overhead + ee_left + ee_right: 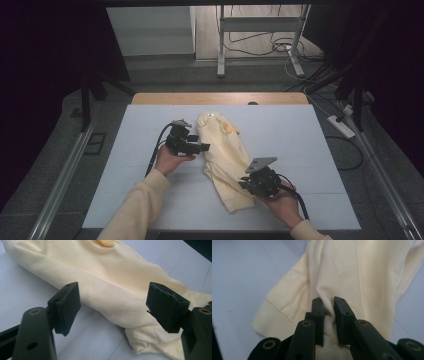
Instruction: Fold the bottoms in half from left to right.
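From the high view we see a pale yellow garment [223, 159] lying bunched lengthwise on the white table [300, 150], running from the far middle toward the near right. Our left gripper [202, 147] sits just beside the garment's left edge, about halfway along it, aimed across at the cloth. Our right gripper [245, 182] is at the garment's near end, right against the fabric. We judge the two are set at different points along the length so that the cloth can be lifted or spread between them.

In the left gripper view the jaws stand wide apart with nothing between them. The garment [112, 282] lies just beyond the pads [66, 307], its folded long edge crossing the gap, and a darker yellow patch [106, 243] shows at the top. We read this as a lined-up approach to that edge, with no contact yet.

In the right gripper view the jaws are drawn narrow and pinch a raised ridge of the garment [352, 272]; fabric bulges between the pads [318, 315]. Holding a gathered fold rather than a flat layer gives a surer grip.
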Demonstrator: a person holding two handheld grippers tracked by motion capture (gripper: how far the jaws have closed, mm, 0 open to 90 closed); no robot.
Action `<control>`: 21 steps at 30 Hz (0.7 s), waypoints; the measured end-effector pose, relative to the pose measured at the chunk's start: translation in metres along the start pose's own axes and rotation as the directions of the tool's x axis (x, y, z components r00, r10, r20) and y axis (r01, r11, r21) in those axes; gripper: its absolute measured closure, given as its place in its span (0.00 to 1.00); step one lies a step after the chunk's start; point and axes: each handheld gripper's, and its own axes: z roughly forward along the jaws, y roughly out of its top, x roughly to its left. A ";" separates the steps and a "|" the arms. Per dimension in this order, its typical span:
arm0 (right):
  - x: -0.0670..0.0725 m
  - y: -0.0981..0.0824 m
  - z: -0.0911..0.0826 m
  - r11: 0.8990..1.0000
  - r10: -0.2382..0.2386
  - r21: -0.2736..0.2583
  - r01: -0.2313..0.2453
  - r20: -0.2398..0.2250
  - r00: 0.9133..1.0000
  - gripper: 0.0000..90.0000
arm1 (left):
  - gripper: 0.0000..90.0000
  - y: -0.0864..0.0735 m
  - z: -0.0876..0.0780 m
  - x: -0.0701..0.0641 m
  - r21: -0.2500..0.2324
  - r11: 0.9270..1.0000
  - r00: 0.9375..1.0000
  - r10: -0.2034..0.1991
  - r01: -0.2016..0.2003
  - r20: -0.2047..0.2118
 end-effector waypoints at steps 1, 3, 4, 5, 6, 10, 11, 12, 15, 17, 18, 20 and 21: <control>0.000 0.001 -0.002 1.000 0.005 -0.015 -0.005 -0.015 1.000 0.88 | 0.30 0.000 0.000 0.000 0.000 1.000 1.000 -0.002 0.002 0.000; 0.003 0.005 -0.007 0.998 0.013 -0.053 -0.016 -0.048 0.999 0.88 | 0.30 0.000 0.000 0.001 -0.002 1.000 1.000 -0.004 0.004 0.000; 0.007 0.008 -0.009 0.997 0.014 -0.072 -0.018 -0.060 0.998 0.88 | 0.30 0.000 0.000 0.001 -0.003 1.000 1.000 -0.006 0.006 0.000; 0.009 0.010 -0.011 0.996 0.007 -0.088 -0.013 -0.070 0.998 0.88 | 0.30 0.000 -0.001 0.001 -0.003 1.000 1.000 -0.005 0.005 0.001; 0.011 0.012 -0.011 0.995 0.004 -0.097 -0.011 -0.077 0.997 0.88 | 0.30 0.000 -0.001 0.001 -0.004 1.000 1.000 -0.006 0.006 0.001; 0.022 0.017 -0.006 0.994 -0.002 -0.105 -0.010 -0.118 0.993 0.87 | 0.30 0.000 -0.001 0.001 -0.005 1.000 1.000 -0.007 0.007 -0.001; 0.024 0.017 -0.002 0.996 -0.006 -0.092 -0.006 -0.123 0.992 0.87 | 0.30 0.000 -0.001 0.001 -0.006 1.000 1.000 -0.007 0.007 -0.001; 0.026 0.016 0.003 0.998 -0.016 -0.070 0.007 -0.120 0.993 0.87 | 0.30 0.000 -0.002 0.001 -0.007 1.000 1.000 -0.009 0.009 -0.001; 0.027 0.012 0.012 0.999 -0.033 -0.017 0.031 -0.096 0.995 0.87 | 0.30 0.000 -0.003 0.001 -0.009 1.000 1.000 -0.007 0.007 0.000; 0.025 0.010 0.014 0.999 -0.030 -0.015 0.029 -0.089 0.996 0.87 | 0.30 0.000 -0.003 0.001 -0.010 1.000 1.000 -0.007 0.007 0.000; 0.023 0.009 0.013 1.000 -0.021 -0.015 0.019 -0.097 0.995 0.86 | 0.30 0.000 -0.003 0.001 -0.011 1.000 1.000 -0.007 0.007 0.000; 0.022 0.008 0.012 1.000 -0.018 -0.017 0.016 -0.118 0.993 0.79 | 0.30 0.000 -0.003 0.001 -0.013 1.000 1.000 -0.006 0.006 -0.004; 0.022 0.008 0.011 1.000 -0.018 -0.026 0.015 -0.125 0.992 0.74 | 0.30 0.000 -0.004 0.001 -0.015 1.000 1.000 -0.005 0.005 -0.006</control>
